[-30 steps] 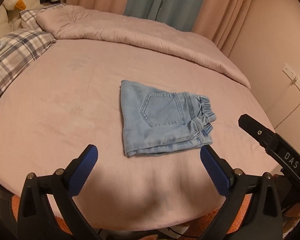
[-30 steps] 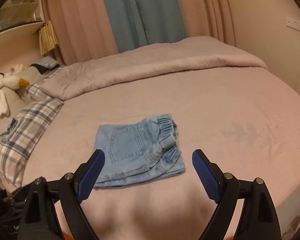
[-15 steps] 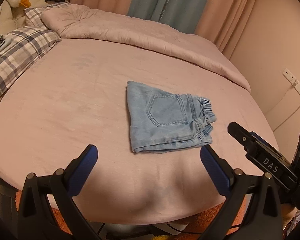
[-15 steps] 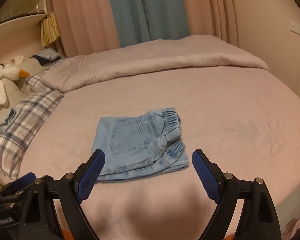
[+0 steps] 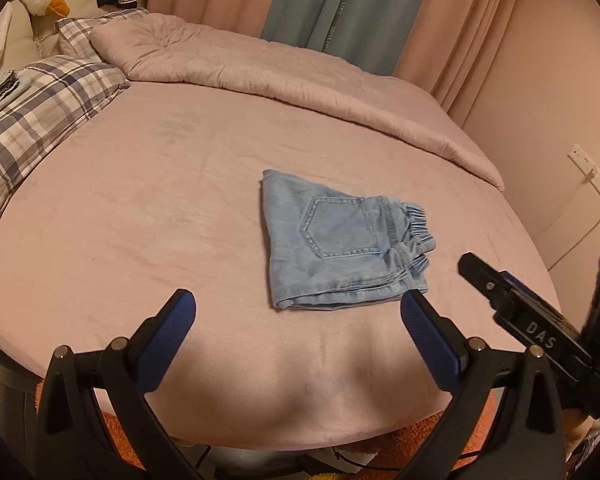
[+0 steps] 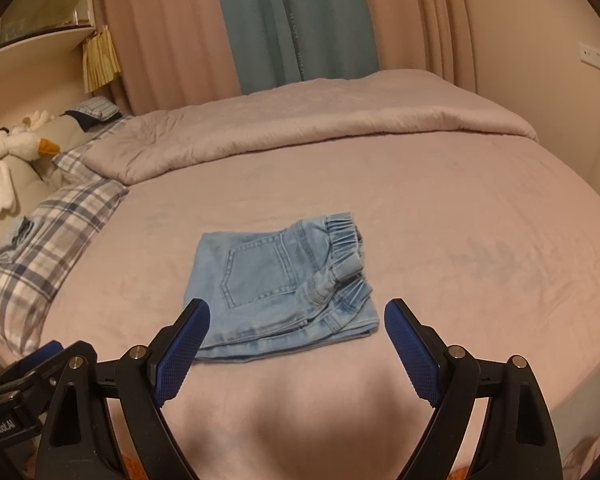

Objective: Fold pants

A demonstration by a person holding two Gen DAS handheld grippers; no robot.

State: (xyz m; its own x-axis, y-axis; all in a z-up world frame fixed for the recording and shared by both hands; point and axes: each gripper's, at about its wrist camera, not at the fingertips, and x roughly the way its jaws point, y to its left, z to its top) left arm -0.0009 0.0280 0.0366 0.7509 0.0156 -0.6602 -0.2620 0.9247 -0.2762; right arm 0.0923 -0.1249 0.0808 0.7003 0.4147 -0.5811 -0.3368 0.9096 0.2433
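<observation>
The left hand-held gripper hangs above the near edge of the bed, jaws spread wide and holding nothing; the right hand-held gripper does the same, wide and empty. Since a second ago both have drawn back and up from the pants: the near bed edge and an orange rug below it now show in the left view, where before the sheet filled the lower frame. The pants have not moved. They lie folded into a flat, roughly square packet of light blue denim near the middle of the bed, back pocket upward, stitched seams visible, the gathered elastic waistband bunched at the right side. Each finger carries a blue, finely ribbed pad on a black plastic arm with metal rivets. The sheet is soft, pinkish and faintly creased; a quilted duvet of the same colour is rolled along the far side, and a plaid pillow sits at the left. In the left view the right gripper's black body enters from the lower right, beside the pants but not touching them
</observation>
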